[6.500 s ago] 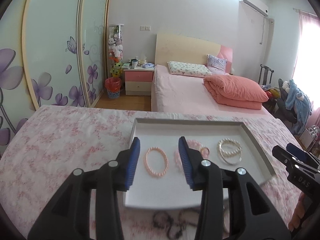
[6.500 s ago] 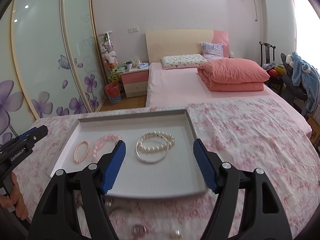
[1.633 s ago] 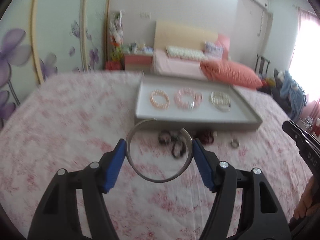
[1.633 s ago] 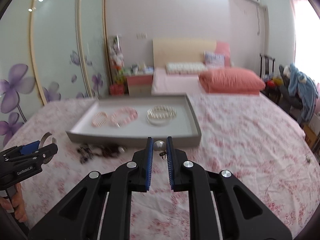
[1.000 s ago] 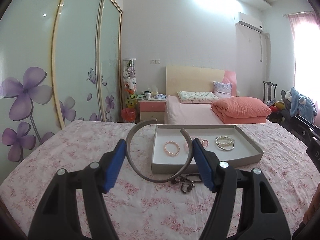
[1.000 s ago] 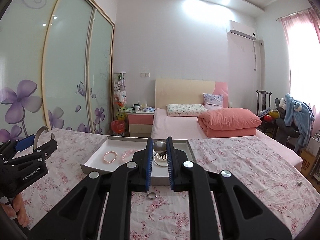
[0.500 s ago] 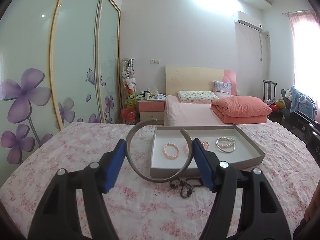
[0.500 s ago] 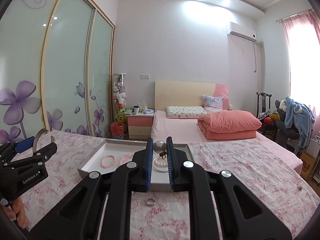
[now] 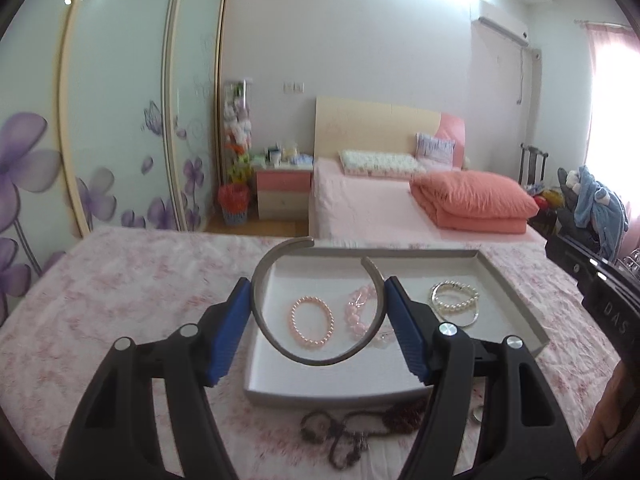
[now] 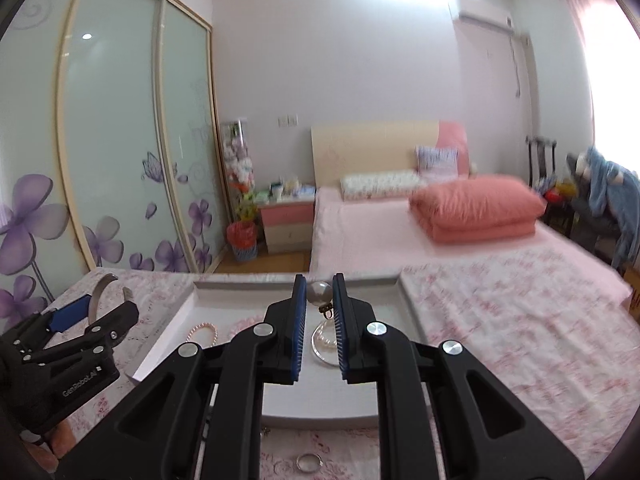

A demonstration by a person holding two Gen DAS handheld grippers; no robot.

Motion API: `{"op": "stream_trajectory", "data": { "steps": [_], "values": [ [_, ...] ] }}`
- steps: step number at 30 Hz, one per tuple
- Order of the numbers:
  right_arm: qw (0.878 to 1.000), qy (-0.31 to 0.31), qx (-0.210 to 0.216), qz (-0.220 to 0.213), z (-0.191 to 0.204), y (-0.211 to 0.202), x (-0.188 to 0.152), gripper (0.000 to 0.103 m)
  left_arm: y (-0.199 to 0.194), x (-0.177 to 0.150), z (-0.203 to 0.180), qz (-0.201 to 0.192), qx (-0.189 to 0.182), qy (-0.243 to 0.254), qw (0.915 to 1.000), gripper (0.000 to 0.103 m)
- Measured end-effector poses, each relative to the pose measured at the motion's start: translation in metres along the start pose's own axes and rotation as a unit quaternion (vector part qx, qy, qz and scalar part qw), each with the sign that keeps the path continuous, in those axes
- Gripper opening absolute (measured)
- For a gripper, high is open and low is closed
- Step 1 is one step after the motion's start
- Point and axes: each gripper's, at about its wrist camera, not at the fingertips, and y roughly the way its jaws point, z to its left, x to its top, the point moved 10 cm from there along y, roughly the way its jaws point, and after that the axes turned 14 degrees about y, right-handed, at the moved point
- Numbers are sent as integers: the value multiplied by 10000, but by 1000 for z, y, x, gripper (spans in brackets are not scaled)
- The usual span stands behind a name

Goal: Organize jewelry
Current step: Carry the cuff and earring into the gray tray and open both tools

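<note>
My left gripper (image 9: 318, 300) is shut on a silver open bangle (image 9: 316, 356) and holds it above the near left part of the grey tray (image 9: 516, 292). The tray holds a pink bead bracelet (image 9: 312, 322), a pale pink bracelet (image 9: 358, 312) and a pearl bracelet with a silver bangle (image 9: 456, 302). My right gripper (image 10: 319, 294) is shut on a pearl earring (image 10: 319, 293), over the tray (image 10: 408, 312). The left gripper with the bangle also shows in the right wrist view (image 10: 96, 312).
Dark bead jewelry (image 9: 352, 436) lies on the floral cloth in front of the tray. A small silver ring (image 10: 306, 462) lies on the cloth near the tray's front edge. A bed with an orange quilt (image 9: 472, 200) stands behind. My right gripper's body (image 9: 600, 300) is at the right.
Both grippers have moved forward and down toward the tray, which now looks nearer. Each still holds its piece. Several seconds ago both were open and empty over the tray.
</note>
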Motion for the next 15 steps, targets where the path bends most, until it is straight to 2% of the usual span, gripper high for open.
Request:
{"op": "stream_trajectory", "data": {
  "steps": [7,11,14,15],
  "values": [
    [9980,135,-73,610,-2,47,-17,14,56,-10,-10,514,-254,-18,9984,66],
    [9955,302,-48,900,-4,67,-18,15,77,-11,-15,682,-415,-33,9968,66],
    [9949,472,-1,893,-10,64,-13,28,83,-8,-17,660,-528,-99,9964,67],
    [9951,489,-10,858,-12,62,-11,29,82,-6,-16,611,-553,-109,9965,68]
  ]
}}
